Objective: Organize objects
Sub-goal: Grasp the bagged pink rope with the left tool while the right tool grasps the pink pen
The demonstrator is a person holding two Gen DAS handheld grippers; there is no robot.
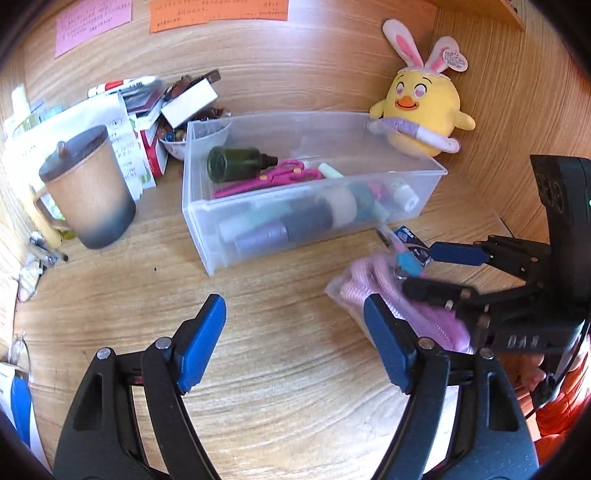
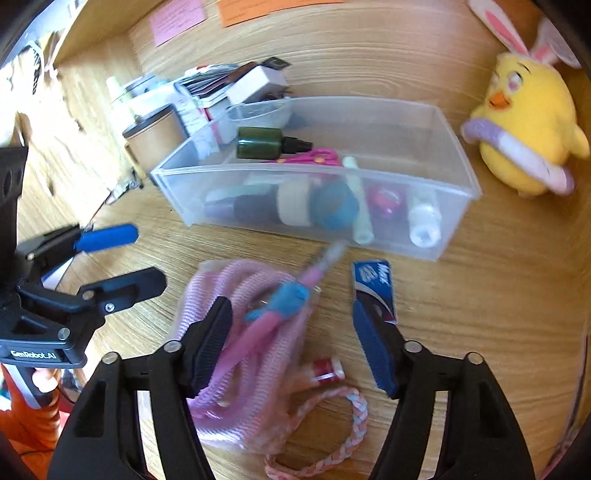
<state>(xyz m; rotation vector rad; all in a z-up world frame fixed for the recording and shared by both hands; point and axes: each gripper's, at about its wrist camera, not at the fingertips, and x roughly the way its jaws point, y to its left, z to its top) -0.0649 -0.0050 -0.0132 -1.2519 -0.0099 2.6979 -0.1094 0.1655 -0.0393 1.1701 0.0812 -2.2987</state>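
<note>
A clear plastic bin (image 1: 207, 206) (image 2: 458, 147) on the wooden desk holds a green bottle (image 1: 236, 162) (image 2: 264, 143), pink scissors (image 1: 284, 175), tubes and rolls. In front of it lie a bagged pink cord (image 2: 236, 291) (image 1: 369, 288), a pink pen with a blue charm (image 2: 288, 299) (image 1: 406, 264), a blue packet (image 2: 373, 280), a small red-and-white item (image 2: 327, 369) and a braided band (image 2: 354, 413). My right gripper (image 2: 291, 349) (image 1: 417, 269) is open over the pen and cord. My left gripper (image 1: 295, 339) (image 2: 147, 254) is open above bare desk, left of the cord.
A yellow chick plush with rabbit ears (image 1: 424, 110) (image 2: 528, 140) sits right of the bin against the wooden wall. A lidded brown mug (image 1: 88, 188), papers, boxes and a small bowl (image 1: 177, 144) crowd the back left. Sticky notes (image 1: 218, 13) hang on the wall.
</note>
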